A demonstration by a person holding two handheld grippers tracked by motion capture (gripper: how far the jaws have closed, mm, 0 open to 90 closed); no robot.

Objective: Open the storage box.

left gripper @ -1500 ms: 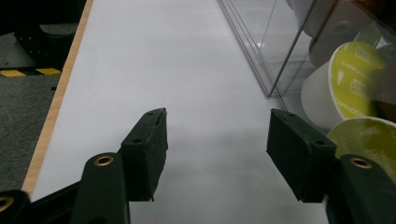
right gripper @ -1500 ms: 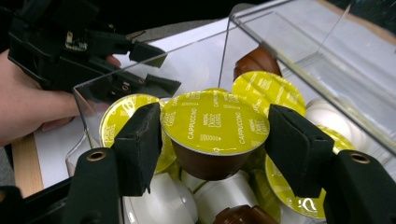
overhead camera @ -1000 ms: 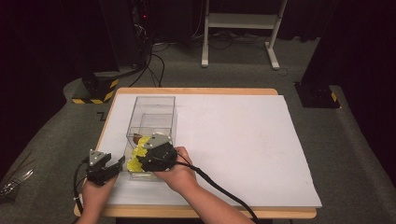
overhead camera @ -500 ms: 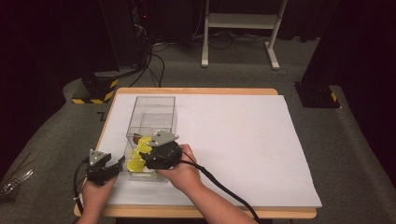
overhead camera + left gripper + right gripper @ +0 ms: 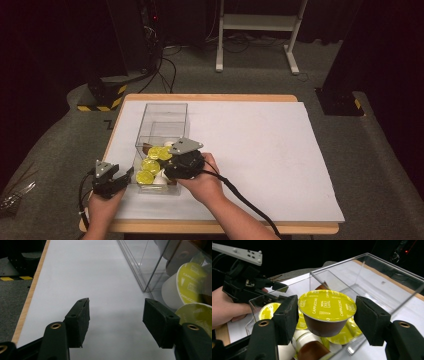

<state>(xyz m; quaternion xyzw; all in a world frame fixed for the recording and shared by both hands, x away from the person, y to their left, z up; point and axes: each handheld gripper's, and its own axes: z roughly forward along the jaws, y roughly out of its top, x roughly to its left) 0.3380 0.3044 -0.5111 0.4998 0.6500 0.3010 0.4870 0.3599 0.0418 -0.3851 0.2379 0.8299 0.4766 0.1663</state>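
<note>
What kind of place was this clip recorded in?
Probably a lab or recording studio rather than a home. Black curtains ring a table covered in white sheet, hazard-striped stand feet sit on grey carpet, and cables trail behind. The clear box holds cappuccino capsules.

A white sheet point(image 5: 260, 155) covers the wooden table point(image 5: 210, 98); a white stand point(image 5: 257, 30) sits behind it.
</note>
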